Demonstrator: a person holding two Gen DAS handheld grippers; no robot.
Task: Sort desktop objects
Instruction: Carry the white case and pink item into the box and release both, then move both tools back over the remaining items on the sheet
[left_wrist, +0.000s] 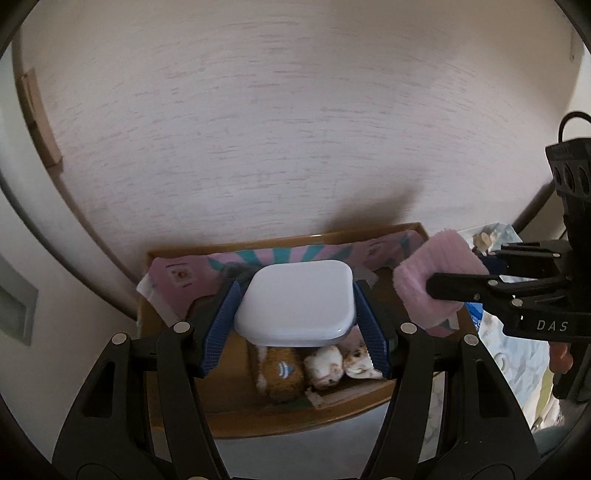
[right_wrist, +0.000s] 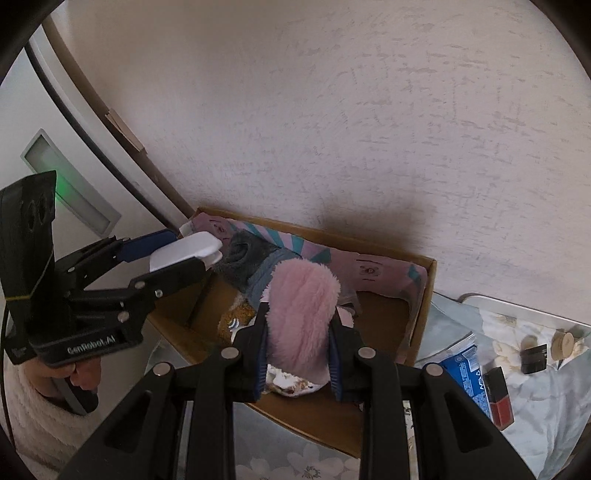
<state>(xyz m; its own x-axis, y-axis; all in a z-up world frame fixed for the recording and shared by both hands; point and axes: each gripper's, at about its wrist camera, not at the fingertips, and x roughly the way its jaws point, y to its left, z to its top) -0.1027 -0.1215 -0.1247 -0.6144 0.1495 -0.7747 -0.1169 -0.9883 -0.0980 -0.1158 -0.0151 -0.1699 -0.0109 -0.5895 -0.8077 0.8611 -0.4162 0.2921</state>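
left gripper (left_wrist: 295, 306) is clamping a white case (left_wrist: 295, 301) by its two sides, holding it over the cardboard box (left_wrist: 229, 413). right gripper (right_wrist: 297, 332) is pinching a pink fluffy cloth (right_wrist: 301, 314), jaws nearly shut, also hanging over the box. plush toys (left_wrist: 317, 369) and a grey sock (right_wrist: 243, 258) are already lying inside; a patterned cloth (left_wrist: 177, 280) is draping the far wall.

judging this as the drop step for both items. tips: be lowering each load below the rim before letting go, aiming the case at bare box floor on the left so it isn't landing tilted on the plush. keep the two grippers apart, they're sitting near each other. release the cloth fully, fuzz may be snagging on the pads.
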